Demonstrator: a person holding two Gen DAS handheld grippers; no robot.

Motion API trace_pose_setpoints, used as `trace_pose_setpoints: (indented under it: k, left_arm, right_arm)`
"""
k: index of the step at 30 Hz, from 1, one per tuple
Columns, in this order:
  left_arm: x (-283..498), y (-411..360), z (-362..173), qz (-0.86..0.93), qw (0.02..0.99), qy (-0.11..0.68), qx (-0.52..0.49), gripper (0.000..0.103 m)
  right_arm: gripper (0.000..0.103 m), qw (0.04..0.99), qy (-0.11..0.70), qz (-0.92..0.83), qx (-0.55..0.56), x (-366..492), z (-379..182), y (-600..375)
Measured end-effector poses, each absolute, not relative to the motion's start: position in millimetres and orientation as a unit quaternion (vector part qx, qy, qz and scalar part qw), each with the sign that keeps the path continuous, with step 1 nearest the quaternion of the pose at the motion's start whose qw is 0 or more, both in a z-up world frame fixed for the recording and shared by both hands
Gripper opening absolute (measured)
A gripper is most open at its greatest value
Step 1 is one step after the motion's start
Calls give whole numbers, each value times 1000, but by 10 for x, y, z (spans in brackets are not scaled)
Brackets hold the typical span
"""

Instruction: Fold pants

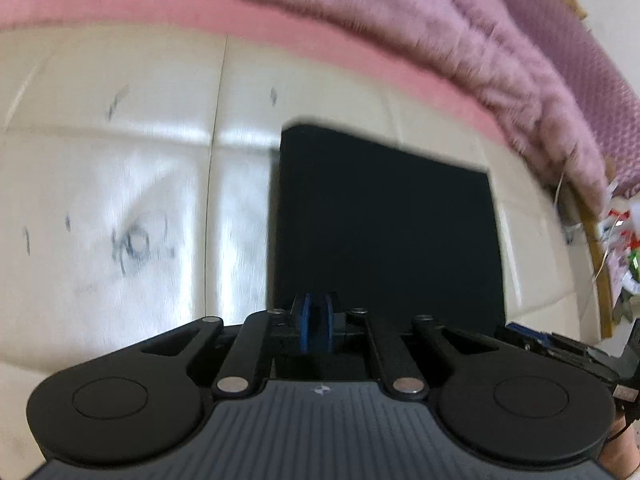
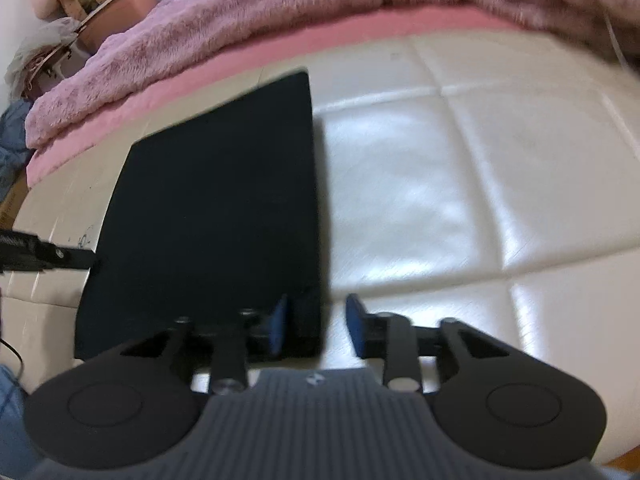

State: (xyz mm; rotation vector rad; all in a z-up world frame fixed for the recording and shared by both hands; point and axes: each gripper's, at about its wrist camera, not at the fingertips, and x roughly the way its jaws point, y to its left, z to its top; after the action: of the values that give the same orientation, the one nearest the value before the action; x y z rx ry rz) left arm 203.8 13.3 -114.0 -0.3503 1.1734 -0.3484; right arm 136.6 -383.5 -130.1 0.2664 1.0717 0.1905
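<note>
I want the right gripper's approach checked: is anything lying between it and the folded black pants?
Nothing visible does. The right gripper is open at the near right corner of the folded black pants, which lie flat on the cream quilted surface. The left gripper is at their other side.

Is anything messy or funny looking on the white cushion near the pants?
Yes. The white cushion has dark scribbles left of the folded black pants, like pen marks. The pants themselves look neat and flat.

Blurred scribbles [image 1: 136, 248] on cushion [image 1: 120, 160]
</note>
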Motion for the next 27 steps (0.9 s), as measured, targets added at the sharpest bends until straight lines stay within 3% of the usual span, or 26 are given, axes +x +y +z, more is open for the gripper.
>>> trace_pose_setpoints:
  k: [5,10,27]
  left_arm:
    - [2298,155,-1016,-156,828,511,-167,8]
    - [2592,49,-1094,-135,844,488,-179,8]
    - [2948,-51,-1532,-124,846,493,-160,6]
  right_arm:
    - [30,879,458,91,94,1551,-995,-3927]
    - [7,903,412,94,81,2030,-895,-3845]
    - [7,891,443,94,35,2757,-1536,-3592]
